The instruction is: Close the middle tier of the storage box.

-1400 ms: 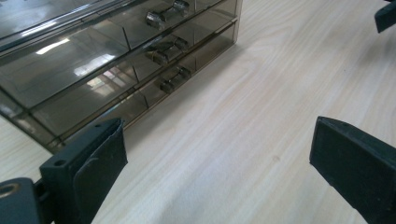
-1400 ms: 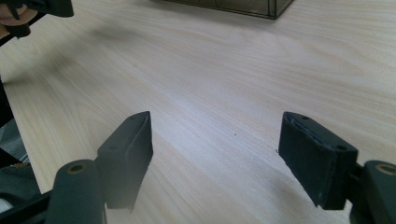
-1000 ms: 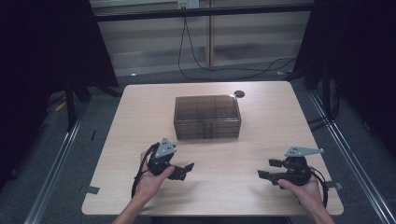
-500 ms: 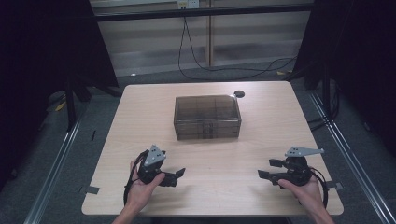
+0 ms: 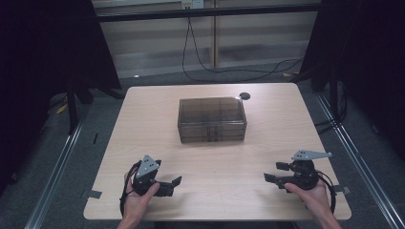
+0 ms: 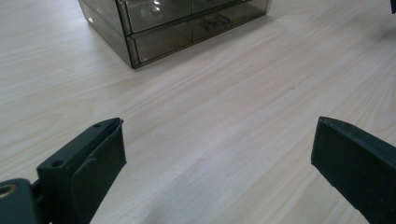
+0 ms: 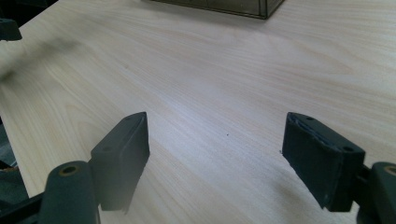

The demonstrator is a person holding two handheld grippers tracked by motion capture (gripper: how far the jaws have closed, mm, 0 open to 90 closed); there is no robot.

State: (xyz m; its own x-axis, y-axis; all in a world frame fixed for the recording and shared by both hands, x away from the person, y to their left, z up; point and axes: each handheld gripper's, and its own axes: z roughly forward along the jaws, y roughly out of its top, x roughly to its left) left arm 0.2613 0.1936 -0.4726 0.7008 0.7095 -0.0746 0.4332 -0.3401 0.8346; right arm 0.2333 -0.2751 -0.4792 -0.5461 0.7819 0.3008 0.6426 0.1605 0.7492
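Note:
A smoky see-through drawer box [image 5: 212,119] stands at the middle of the pale wooden table [image 5: 267,138]. My left gripper [image 5: 171,185] rests near the front left, held by a hand, its jaws wide open on nothing and pointing right. My right gripper [image 5: 274,171] sits near the front right, also open and empty, pointing left. In the left gripper view the box [image 6: 177,23] with its stacked drawers lies ahead beyond the left gripper [image 6: 219,158]. The right gripper view has the right gripper [image 7: 215,154] over bare wood, with the box's corner [image 7: 224,7] at the top.
A small black round disc [image 5: 244,96] lies on the table behind the box. Black cables [image 5: 215,67] trail on the floor beyond the far edge. Metal rails [image 5: 57,167] run along both sides of the table. Tape tabs [image 5: 93,194] mark the front corners.
My left gripper has drawn back toward the front edge and a little to the left. The right gripper and the box have stayed put.

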